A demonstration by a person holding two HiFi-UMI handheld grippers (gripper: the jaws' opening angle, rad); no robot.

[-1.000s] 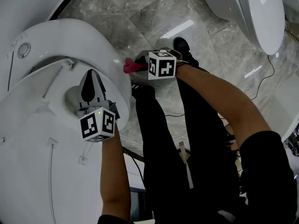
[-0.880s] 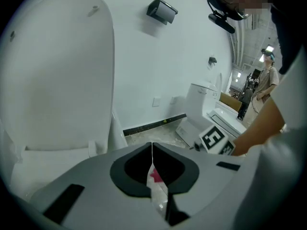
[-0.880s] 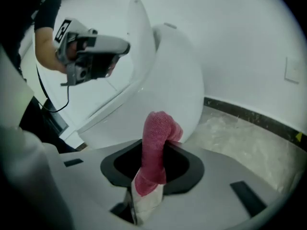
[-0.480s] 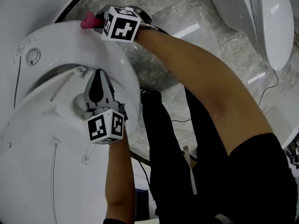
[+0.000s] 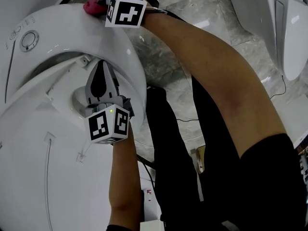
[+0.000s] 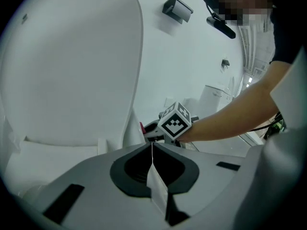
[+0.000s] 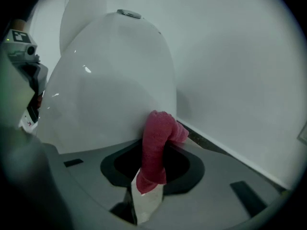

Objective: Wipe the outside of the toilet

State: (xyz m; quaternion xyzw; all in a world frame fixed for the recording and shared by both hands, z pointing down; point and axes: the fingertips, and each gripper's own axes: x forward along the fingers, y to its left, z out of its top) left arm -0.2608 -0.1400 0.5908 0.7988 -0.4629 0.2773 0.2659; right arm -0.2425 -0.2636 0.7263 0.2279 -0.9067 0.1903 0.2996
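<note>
The white toilet (image 5: 57, 47) fills the left of the head view, with a round flush button (image 5: 30, 40) on top. My right gripper (image 5: 100, 6) is shut on a red cloth (image 5: 90, 5) and presses it against the toilet's outer shell at the top of that view. In the right gripper view the cloth (image 7: 156, 145) sticks out between the jaws and touches the curved white shell (image 7: 115, 80). My left gripper (image 5: 100, 69) hovers over the bowl with its jaws shut and nothing seen between them (image 6: 152, 143). The raised lid (image 6: 72, 66) stands ahead of it.
A second white toilet (image 5: 284, 28) stands at the upper right on the grey marble floor (image 5: 178, 13). The person's black-clad legs (image 5: 168, 167) stand right beside the toilet. A thin cable (image 5: 279, 83) lies on the floor. A white wall (image 7: 240, 56) runs close behind the shell.
My right gripper has carried the red cloth from the toilet's near side up along the shell toward the back. The left gripper has stayed over the bowl.
</note>
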